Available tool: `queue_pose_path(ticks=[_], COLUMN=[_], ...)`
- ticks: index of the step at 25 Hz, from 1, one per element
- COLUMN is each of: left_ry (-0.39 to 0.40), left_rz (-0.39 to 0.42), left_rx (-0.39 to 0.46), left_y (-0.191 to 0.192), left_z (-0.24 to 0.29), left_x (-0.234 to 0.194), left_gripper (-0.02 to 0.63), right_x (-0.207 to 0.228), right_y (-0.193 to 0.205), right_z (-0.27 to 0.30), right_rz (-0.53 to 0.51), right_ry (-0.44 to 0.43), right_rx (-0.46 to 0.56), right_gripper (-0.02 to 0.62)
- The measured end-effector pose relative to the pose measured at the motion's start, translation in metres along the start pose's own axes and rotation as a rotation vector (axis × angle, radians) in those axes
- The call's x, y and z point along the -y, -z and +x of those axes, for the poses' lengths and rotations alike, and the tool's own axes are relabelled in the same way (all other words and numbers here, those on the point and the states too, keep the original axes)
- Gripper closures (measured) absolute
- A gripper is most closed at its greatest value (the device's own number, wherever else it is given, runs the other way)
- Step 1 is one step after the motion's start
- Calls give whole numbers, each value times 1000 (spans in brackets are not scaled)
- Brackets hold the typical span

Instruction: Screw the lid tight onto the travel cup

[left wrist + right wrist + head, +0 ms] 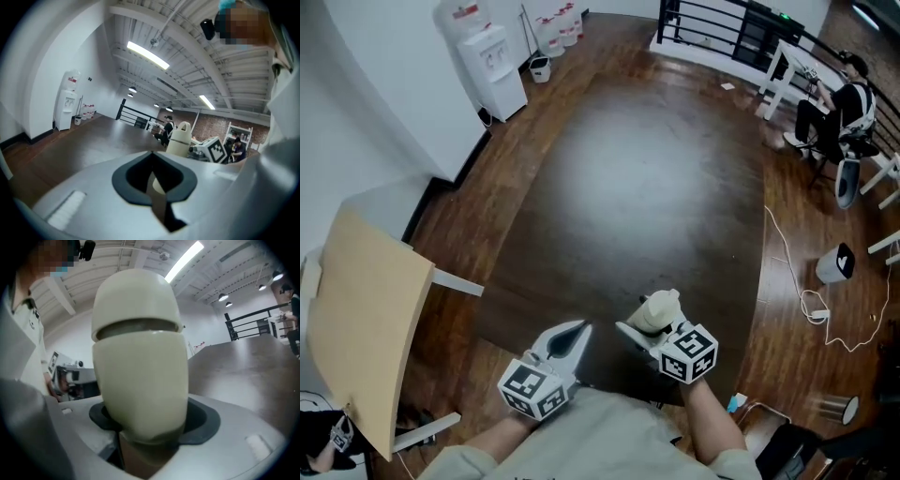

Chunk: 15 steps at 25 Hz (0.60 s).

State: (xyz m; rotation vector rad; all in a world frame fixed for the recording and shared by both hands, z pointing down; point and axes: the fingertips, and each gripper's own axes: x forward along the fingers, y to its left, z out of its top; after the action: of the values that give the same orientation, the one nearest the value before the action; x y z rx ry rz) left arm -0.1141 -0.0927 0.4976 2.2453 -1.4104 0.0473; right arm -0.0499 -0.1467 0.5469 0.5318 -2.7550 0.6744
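The travel cup (140,380), cream-coloured, stands upright between the jaws of the right gripper (649,330), which clamp its lower body. It is held in the air just above the near edge of the dark table (656,187), close to the person's chest. The lid (136,296) sits on the cup, with a dark seam showing where the two meet; whether the thread is fully home cannot be told. Gripping low on the body leaves the lid free for turning. The left gripper (578,330) hovers just beside the cup on its left, jaws pressed together with nothing between them, and apart from the lid. Judged from this arrangement, one gripper steadies the cup while the other would have to open before it can take the lid.

The table is otherwise bare, so nothing obstructs either gripper. Beyond its left edge lies a pale wooden board (366,319). Past the far left corner stands a water dispenser (495,66). A white cable (797,281) trails on the floor along the right edge. A seated person (853,103) and a black railing (722,28) lie well apart, beyond the far right corner.
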Motion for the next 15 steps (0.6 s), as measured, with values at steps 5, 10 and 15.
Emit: queue_pose_path(ticks=[5,10,15], left_ry=[52,192,398], left_rz=[-36,-80,-103], left_rx=[69,94,74], left_y=[-20,-48,-80], left_z=[-5,-13,-24], left_x=[4,24,52], left_gripper=[604,603,595], right_x=[-56,-106,-143], right_y=[-14,-19,-32], right_z=[-21,-43,-59], right_rz=[70,118,150], right_ry=[-213,-409,-586], right_rx=[-57,-139,-186], right_gripper=[270,270,270])
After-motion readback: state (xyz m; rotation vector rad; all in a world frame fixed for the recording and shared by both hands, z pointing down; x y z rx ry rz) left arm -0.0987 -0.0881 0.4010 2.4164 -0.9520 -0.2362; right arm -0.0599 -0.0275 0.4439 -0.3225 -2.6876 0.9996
